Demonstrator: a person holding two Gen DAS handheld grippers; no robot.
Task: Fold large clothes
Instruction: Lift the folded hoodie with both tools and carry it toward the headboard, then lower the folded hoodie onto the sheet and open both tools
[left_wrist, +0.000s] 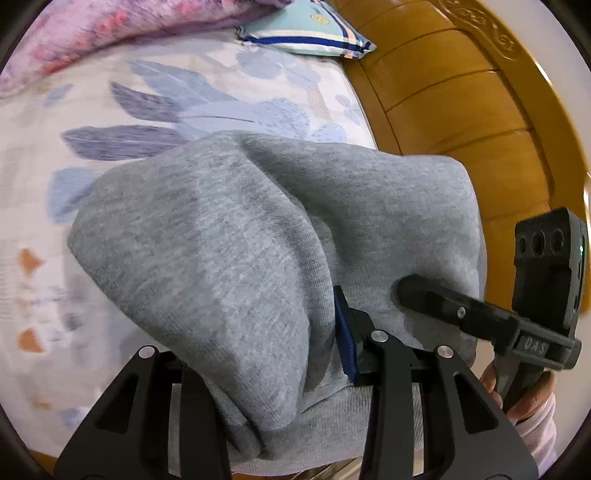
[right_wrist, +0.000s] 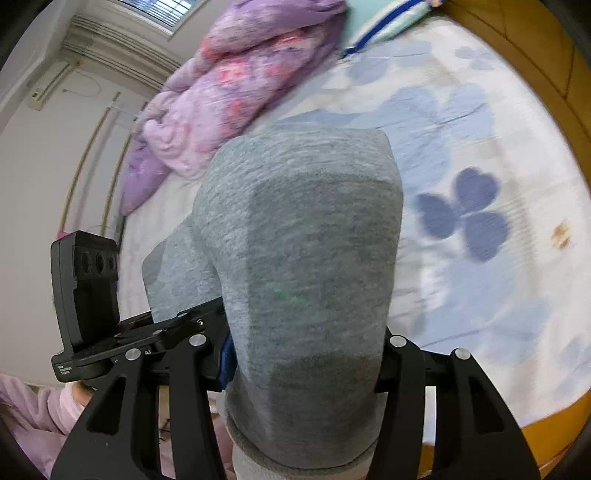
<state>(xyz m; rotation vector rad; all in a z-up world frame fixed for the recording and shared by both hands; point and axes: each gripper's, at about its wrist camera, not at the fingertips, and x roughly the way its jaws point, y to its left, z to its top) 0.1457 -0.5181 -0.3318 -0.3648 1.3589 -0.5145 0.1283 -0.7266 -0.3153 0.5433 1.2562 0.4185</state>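
Clearly the grey garment (left_wrist: 236, 236) is off the bed (left_wrist: 155, 107) for now: it hangs bunched over both grippers, above the flowered sheet, near the wooden frame (left_wrist: 461, 122). The left gripper (left_wrist: 295, 339) has its jaws closed on a thick fold of the cloth, with a blue pad showing at the edge of the fabric. The right gripper (right_wrist: 306, 354) likewise clamps a wad of the same grey knit between its fingers, the ribbed hem hanging below.

To my eye this is the carrying step, the garment lifted by two points and brought over the bed before any fold is made. Next, I would think, both hands need to draw apart to pull the cloth taut, then lower it flat on the sheet, clear of the quilt (right_wrist: 221, 92) and pillow (left_wrist: 306, 33) at the far end.

From the left view you get the right gripper (left_wrist: 436, 295) poking into the cloth, a hand below it, and the frame. From the right view you get instead the left gripper's body (right_wrist: 122, 332), a pink sleeve (right_wrist: 33, 410), the wall and a window (right_wrist: 162, 9).
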